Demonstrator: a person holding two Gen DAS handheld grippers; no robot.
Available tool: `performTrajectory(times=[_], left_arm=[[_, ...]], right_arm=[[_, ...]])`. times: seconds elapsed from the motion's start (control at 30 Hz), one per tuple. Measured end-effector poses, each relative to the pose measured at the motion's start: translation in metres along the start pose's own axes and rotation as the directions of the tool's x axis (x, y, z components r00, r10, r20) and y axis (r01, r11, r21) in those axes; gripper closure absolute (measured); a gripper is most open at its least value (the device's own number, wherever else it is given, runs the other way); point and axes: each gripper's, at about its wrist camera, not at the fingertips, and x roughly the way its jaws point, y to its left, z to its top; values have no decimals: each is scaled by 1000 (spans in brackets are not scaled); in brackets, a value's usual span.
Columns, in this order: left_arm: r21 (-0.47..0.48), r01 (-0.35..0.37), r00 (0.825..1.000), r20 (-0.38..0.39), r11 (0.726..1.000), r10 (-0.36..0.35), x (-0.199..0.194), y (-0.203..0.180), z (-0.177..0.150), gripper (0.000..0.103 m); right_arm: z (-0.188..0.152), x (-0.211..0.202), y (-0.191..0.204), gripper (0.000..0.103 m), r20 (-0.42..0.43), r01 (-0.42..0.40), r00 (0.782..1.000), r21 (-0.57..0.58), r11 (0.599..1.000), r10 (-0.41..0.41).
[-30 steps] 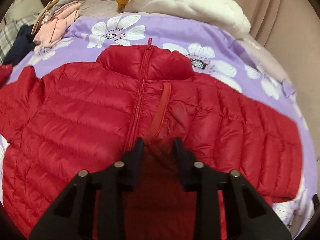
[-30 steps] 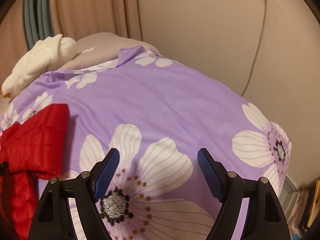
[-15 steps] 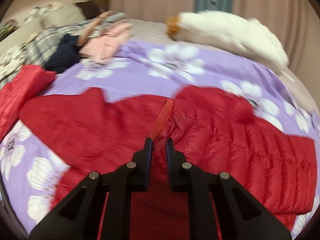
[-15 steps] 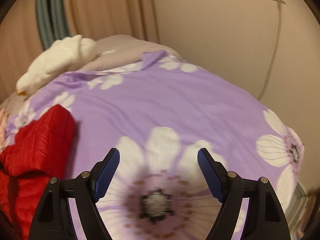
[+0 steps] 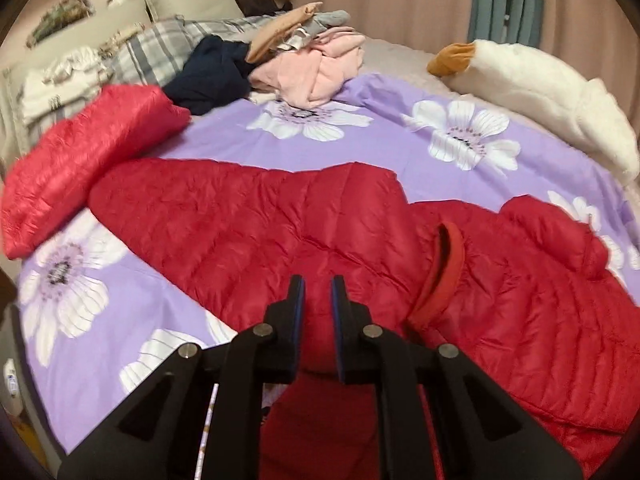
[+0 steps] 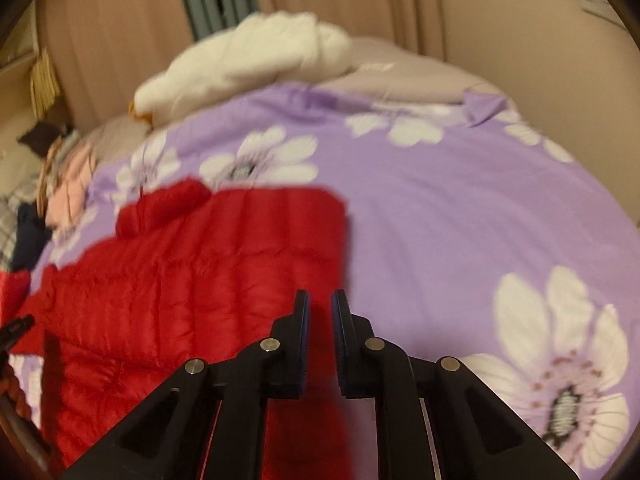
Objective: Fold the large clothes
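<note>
A red puffer jacket [image 5: 248,216] lies spread on the purple flowered bed cover [image 5: 224,132]. Its collar points right and an inner placket strip [image 5: 444,272] stands up. My left gripper [image 5: 318,290] is shut on a bunch of the jacket's red fabric near its middle. In the right wrist view the same jacket [image 6: 200,280] fills the lower left. The jaws of my right gripper [image 6: 320,306] are closing at its right-hand edge, with red fabric pinched between the narrow pads.
A second red quilted garment [image 5: 80,152] lies folded at the left. Behind it are a pile of pink, navy and tan clothes [image 5: 312,64] and plaid pillows [image 5: 160,44]. A white plush toy [image 5: 540,92] lies along the far edge, by the curtains.
The left gripper closed on the jacket and swung left, dragging fabric with it. The right gripper moved left from the bare cover to the jacket's edge, and its wide jaws narrowed onto the fabric.
</note>
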Motion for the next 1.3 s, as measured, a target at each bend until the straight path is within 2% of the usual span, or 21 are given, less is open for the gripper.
performTrajectory(times=[0.1,0.13,0.2,0.23,0.3,0.37,0.5,0.67,0.7,0.8,0.9,1.0,1.13,1.23,1.3], left_arm=[[57,124,991,31,991,-126,-13,-9,2,90],[72,146,988,41,987,-149,-17,-16,3,90],[88,200,977,53,976,-205,-18,-31,6,89],[99,205,977,41,974,-210,-14,-40,7,89],[115,193,981,8,975,-195,-1,-51,4,87],[125,158,987,-39,979,-154,17,-59,-4,89],[80,155,982,-122,985,-145,48,-54,-21,87],[79,166,981,-112,983,-156,42,-51,-18,89],[77,170,981,-107,982,-162,39,-50,-17,89],[120,179,982,-81,976,-170,25,-53,-14,91],[149,215,975,-92,965,-203,22,-61,-17,91],[165,174,980,-126,971,-154,35,-62,-25,86],[126,203,974,-126,971,-187,35,-51,-24,86],[125,189,978,-110,974,-175,25,-43,-17,87],[98,204,976,-94,974,-195,17,-32,-10,88]], right_arm=[[-3,13,12,90,-26,22,999,-35,999,-23],[-3,14,15,90,-30,32,999,-33,999,-33],[3,9,18,90,-9,-14,1000,-7,1000,14],[8,7,21,90,11,-39,999,-7,999,39],[16,10,31,90,18,-24,1000,-32,999,25],[18,22,41,90,-11,-16,1000,-60,998,15],[2,54,40,90,-87,-13,996,-34,999,10],[-6,60,49,90,-91,22,996,-62,998,-27],[-3,57,50,90,-93,11,996,-52,999,-16],[7,43,55,90,-79,-96,992,4,995,96],[12,36,72,90,-54,-142,988,-6,990,142],[3,50,87,90,-101,-124,988,-47,991,119],[-9,64,87,90,-120,-107,988,-41,993,102],[-3,54,87,90,-120,-112,987,-41,993,106],[2,42,85,90,-95,-103,991,-50,993,98]])
